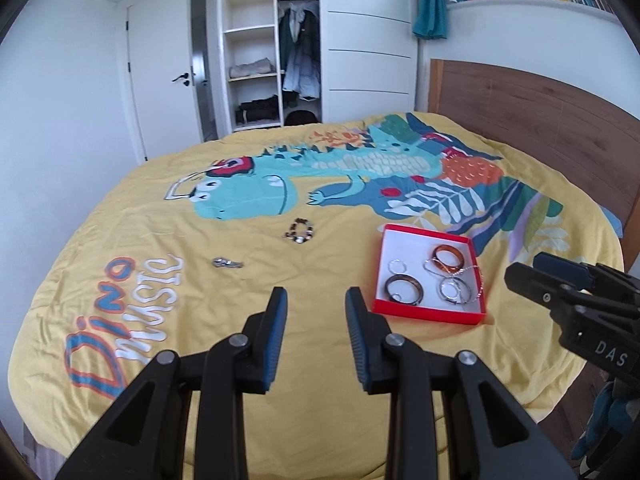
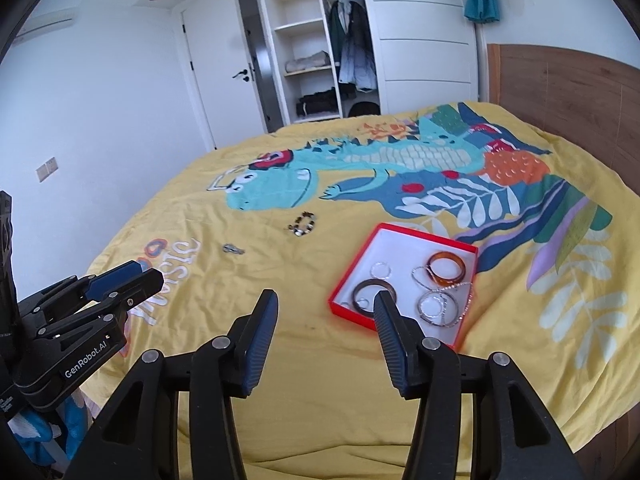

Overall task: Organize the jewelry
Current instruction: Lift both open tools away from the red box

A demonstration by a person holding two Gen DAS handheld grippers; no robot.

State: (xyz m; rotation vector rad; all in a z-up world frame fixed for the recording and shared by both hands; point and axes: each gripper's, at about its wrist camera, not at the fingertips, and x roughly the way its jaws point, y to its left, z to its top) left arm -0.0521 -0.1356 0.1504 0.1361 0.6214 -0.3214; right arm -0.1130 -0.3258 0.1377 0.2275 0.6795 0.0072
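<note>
The red box (image 1: 430, 312) is sitting on the yellow bedspread (image 1: 320, 360), at about two o'clock from the left gripper (image 1: 316, 300). It is already holding an amber bangle (image 1: 450, 258), a dark bangle (image 1: 404, 289), silver hoops (image 1: 454, 290) and a chain — most of the sorting appears done. Two pieces are still lying loose on the bedspread: a beaded bracelet (image 1: 299, 231) at twelve o'clock and a small silver piece (image 1: 227, 263) at eleven o'clock, both well apart from the box. Both grippers are hovering above the near edge of the bed, jaws spread and carrying nothing; the right gripper (image 2: 326, 304) is standing nearest the box. Judged remaining: collecting those two items.
</note>
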